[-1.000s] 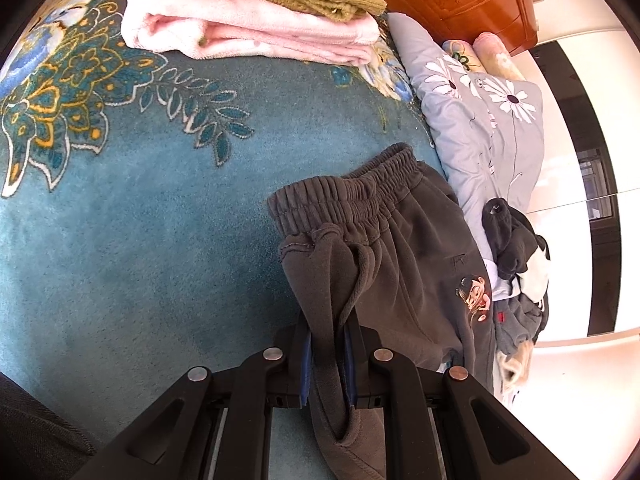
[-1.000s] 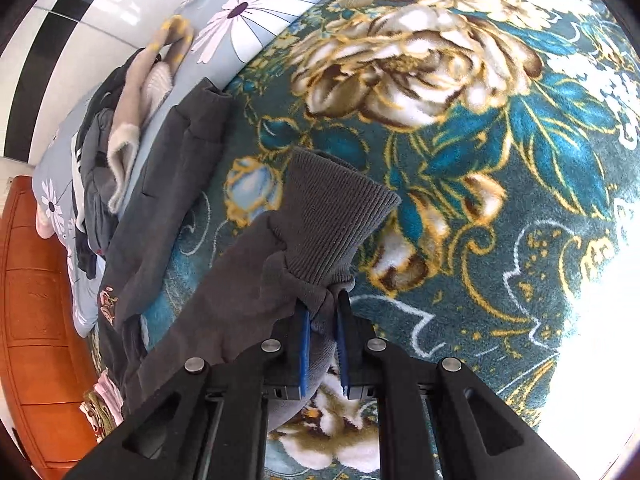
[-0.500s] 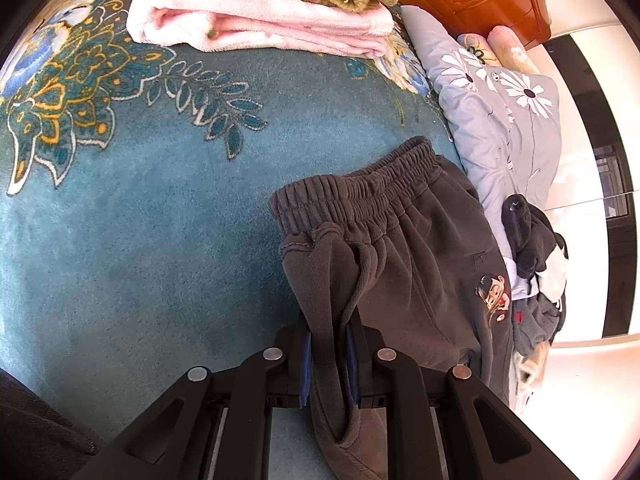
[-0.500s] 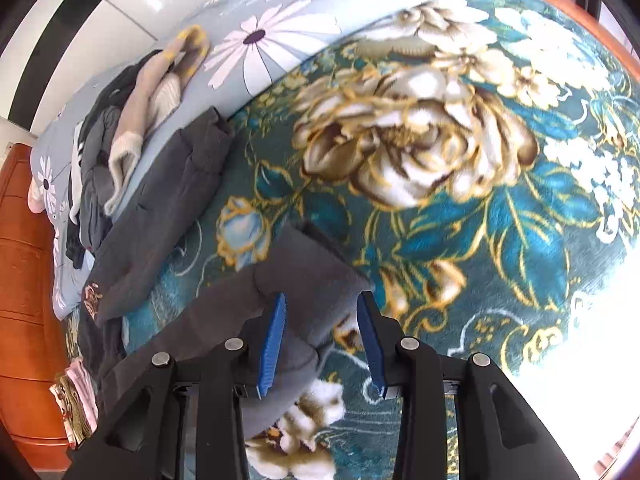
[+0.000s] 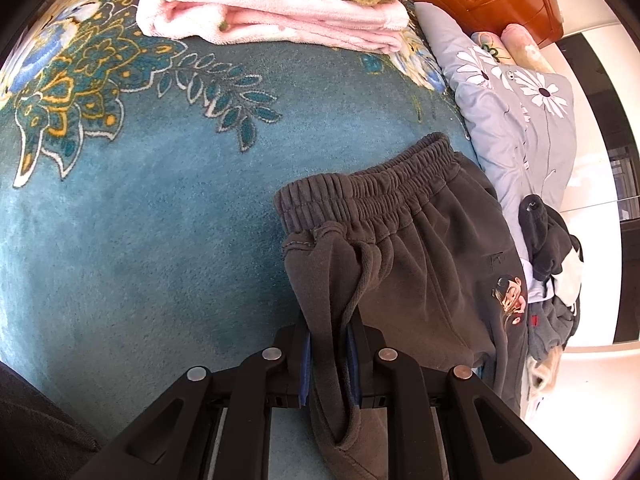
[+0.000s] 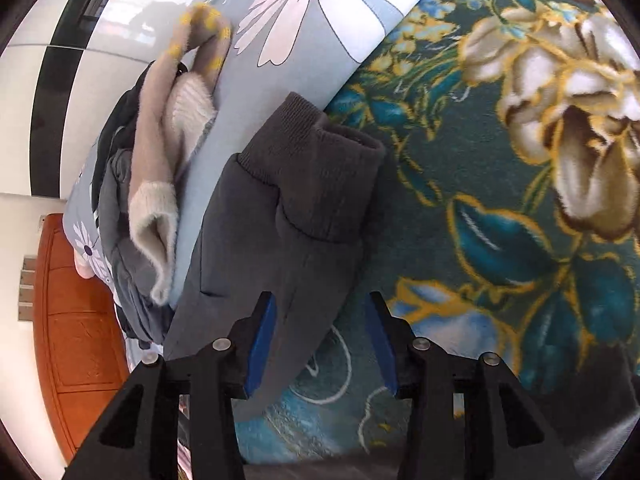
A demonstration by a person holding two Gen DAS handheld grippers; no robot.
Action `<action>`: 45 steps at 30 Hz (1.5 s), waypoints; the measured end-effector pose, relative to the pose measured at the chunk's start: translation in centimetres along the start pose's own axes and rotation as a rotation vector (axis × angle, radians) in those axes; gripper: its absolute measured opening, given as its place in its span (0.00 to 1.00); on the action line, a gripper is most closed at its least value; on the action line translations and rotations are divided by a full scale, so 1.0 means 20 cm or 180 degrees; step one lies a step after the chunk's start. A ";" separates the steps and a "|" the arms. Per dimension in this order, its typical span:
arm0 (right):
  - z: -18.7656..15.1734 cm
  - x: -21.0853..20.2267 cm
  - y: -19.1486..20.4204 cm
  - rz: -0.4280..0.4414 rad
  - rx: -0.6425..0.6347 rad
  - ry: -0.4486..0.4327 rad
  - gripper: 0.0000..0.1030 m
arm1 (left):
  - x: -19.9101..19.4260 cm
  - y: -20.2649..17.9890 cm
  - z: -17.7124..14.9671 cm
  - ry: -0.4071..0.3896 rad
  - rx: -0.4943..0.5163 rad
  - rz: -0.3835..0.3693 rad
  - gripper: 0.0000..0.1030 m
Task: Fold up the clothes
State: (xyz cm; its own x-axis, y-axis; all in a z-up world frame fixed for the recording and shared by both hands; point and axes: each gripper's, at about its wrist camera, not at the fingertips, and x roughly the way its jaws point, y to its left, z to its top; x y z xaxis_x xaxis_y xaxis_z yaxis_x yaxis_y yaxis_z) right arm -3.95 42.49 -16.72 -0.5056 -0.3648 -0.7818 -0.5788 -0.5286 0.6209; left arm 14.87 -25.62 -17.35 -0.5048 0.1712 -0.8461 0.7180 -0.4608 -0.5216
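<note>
1. Left gripper [image 5: 327, 360] was closed on a bunched fold of the dark grey sweatpants [image 5: 424, 280], just under the elastic waistband [image 5: 360, 196]. Its blue pads pressed the cloth from both sides, and a loose end of the fabric hung down below them.

2. Right gripper [image 6: 320, 344] stood with its jaws wide apart and held nothing. Between and ahead of its blue pads lay one trouser leg, with the ribbed cuffs [image 6: 320, 148] beyond it.

3. Deciding relation: the trousers lay stretched on the teal flowered blanket [image 5: 140, 240], their long axis running from the waistband at the left gripper to the cuffs in front of the right gripper. The two legs seemed to lie one upon the other, so the garment looked already halved along its length. Each gripper was thus nearest to its own end, and I judged that a crosswise fold would need the cuff end and the waist end brought together along that axis.

4. Beside the trousers, on the grey daisy-print quilt [image 5: 520, 128], lay a loose heap of unfolded clothes [image 5: 556, 264]. A folded pile [image 5: 272, 12], pink below and olive above, rested at the far edge of the blanket.

5. Writing: I could read none. Only a small cartoon figure [image 5: 508, 296] was printed on the trousers near the hip; no brand name was legible there.
</note>
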 end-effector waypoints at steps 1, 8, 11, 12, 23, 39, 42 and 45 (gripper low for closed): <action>0.01 0.03 0.02 -0.0008 -0.0005 0.0002 0.46 | 0.01 0.00 0.00 0.0005 0.0003 0.0017 0.17; 0.04 0.10 0.12 -0.0224 -0.0191 0.0029 0.14 | 0.04 0.00 0.00 0.0045 0.0016 0.0102 0.17; 0.10 0.05 0.22 -0.0197 -0.0509 -0.0073 0.08 | 0.04 0.01 0.00 0.0051 0.0022 0.0113 0.17; 0.13 0.02 0.27 -0.0184 -0.0624 -0.0177 0.07 | 0.04 0.01 0.00 0.0053 0.0026 0.0116 0.17; 0.22 -0.03 0.37 -0.0354 -0.0788 -0.0239 0.10 | 0.04 0.03 0.01 0.0092 -0.0047 0.0048 0.17; -0.50 -0.76 -0.54 -0.0788 -0.0663 0.0315 0.48 | 0.01 0.04 0.02 0.0177 -0.0065 -0.0168 0.17; -0.59 -0.70 -0.68 -0.0665 -0.0324 0.0424 0.48 | 0.00 0.04 0.02 0.0168 -0.0076 -0.0221 0.17; -0.64 -0.62 -0.69 -0.0456 -0.0213 0.0470 0.48 | -0.01 0.04 0.02 0.0159 -0.0086 -0.0273 0.17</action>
State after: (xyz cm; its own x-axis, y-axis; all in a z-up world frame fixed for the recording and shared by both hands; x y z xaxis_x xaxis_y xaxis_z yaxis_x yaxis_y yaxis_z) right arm 18.50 44.51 -16.27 -0.3190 -0.3882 -0.8646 -0.5916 -0.6312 0.5017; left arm 15.44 -26.41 -17.58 -0.5411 0.2525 -0.8022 0.6862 -0.4190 -0.5947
